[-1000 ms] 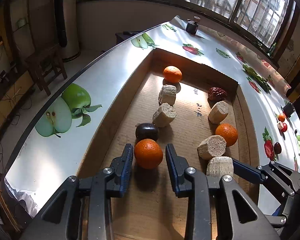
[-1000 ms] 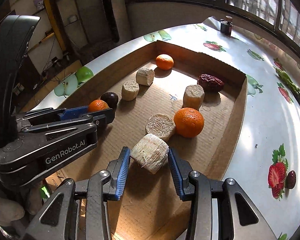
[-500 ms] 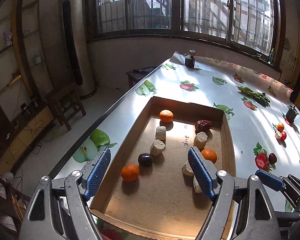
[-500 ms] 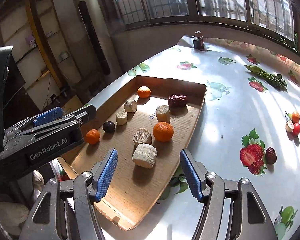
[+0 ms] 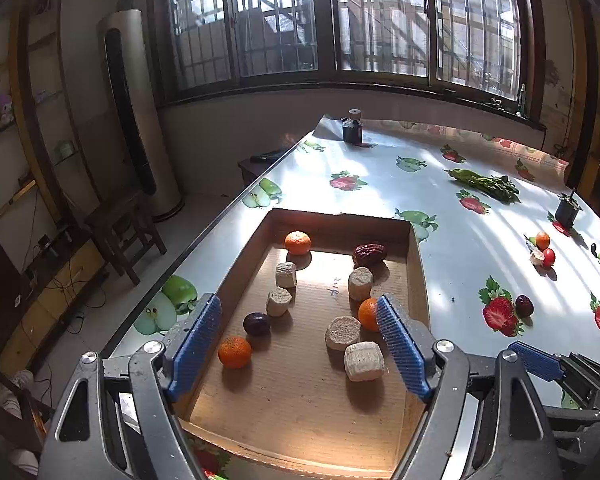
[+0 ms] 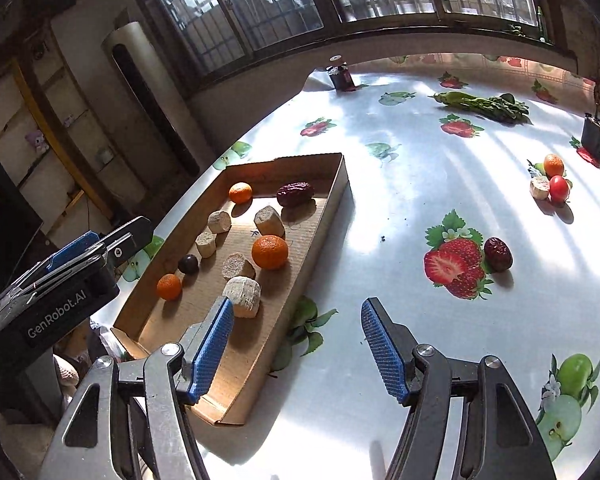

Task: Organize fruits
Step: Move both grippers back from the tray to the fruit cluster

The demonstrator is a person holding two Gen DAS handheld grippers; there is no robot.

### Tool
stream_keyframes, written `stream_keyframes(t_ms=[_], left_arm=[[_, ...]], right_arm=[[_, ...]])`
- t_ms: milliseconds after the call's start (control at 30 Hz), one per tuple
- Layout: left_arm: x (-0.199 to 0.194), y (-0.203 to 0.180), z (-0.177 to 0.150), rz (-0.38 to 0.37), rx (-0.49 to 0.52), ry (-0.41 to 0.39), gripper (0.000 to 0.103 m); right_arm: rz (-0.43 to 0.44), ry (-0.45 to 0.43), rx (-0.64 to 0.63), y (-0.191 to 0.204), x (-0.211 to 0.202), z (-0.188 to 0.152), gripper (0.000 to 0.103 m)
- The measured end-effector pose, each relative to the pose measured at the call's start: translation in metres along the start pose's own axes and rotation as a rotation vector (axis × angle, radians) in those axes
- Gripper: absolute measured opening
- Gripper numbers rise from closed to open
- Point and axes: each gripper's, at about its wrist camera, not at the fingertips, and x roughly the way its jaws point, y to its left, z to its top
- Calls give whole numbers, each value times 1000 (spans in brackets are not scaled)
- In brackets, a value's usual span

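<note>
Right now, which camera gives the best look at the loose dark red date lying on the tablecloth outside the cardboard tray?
The right wrist view: the dark red date sits large and unobstructed beside a printed strawberry. The left wrist view shows the same date smaller, near the frame's right edge.

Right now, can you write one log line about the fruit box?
left gripper: open, empty | right gripper: open, empty | cardboard tray: three oranges | table: loose red date

Three oranges (image 5: 234, 352) in the cardboard tray (image 5: 418, 280), five pale cut chunks (image 5: 364, 361), one dark plum (image 5: 256, 323), one red date (image 5: 369, 253). Out on the table (image 6: 420, 184): one more date (image 6: 497, 254), one small orange (image 6: 553, 165), one cherry tomato (image 6: 559, 188), one pale chunk (image 6: 539, 188).
</note>
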Motion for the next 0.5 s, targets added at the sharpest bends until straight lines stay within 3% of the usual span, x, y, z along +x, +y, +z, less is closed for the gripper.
stream_keyframes(t_ms=[500], left_arm=[[-4, -5, -2, -11, 7, -3, 79]], right_arm=[[6, 12, 7, 1, 3, -5, 71]])
